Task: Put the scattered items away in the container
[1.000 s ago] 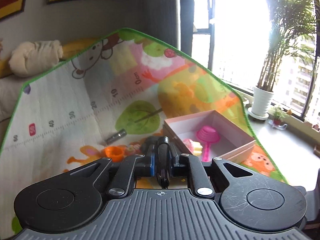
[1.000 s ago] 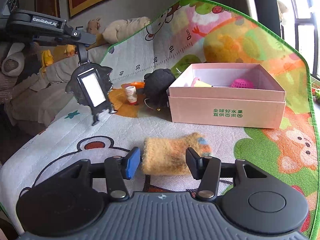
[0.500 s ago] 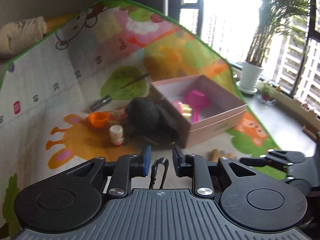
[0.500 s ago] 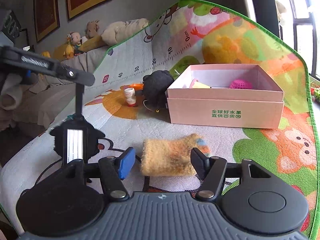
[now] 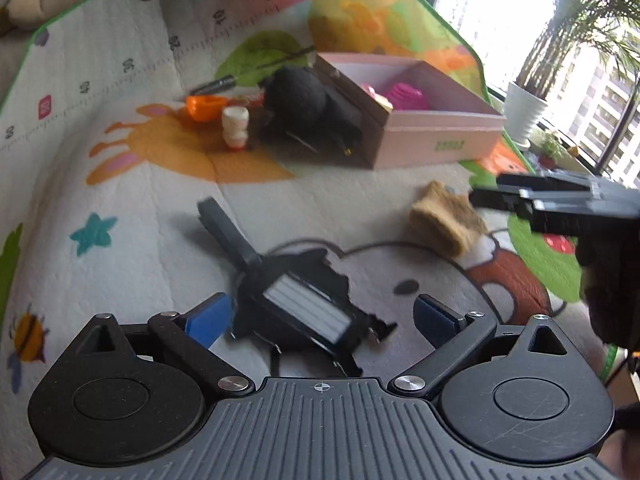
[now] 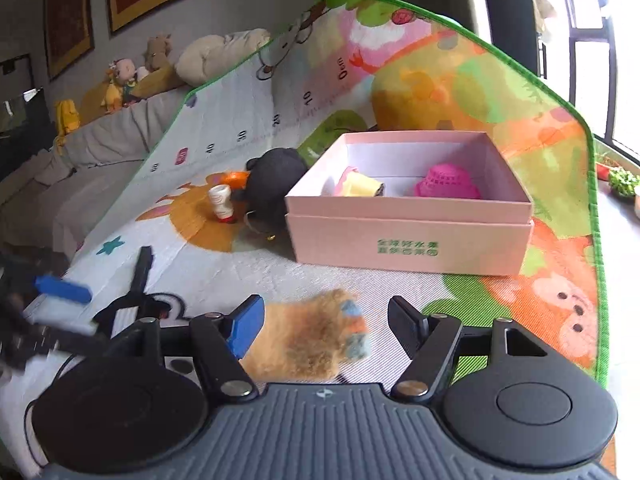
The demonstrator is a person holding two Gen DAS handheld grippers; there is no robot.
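My left gripper is low over the play mat, its jaws opening wide. A black tag with a white window and a strap lies loose on the mat between them, touched by neither pad. My right gripper straddles a fuzzy orange sock on the mat. Its jaws are closing, the blue pad is at the sock's left edge and the right finger is still apart from it. The pink box stands beyond, holding a pink strainer toy and a yellow piece.
Left of the box lie a black plush lump, a small white bottle, an orange cup and a metal pen. The mat's far end rises against a sofa with soft toys. A potted plant stands by the window.
The left gripper came down to the mat and went from shut on the black tag to wide open, leaving the tag lying there. The right gripper edged forward around the sock.
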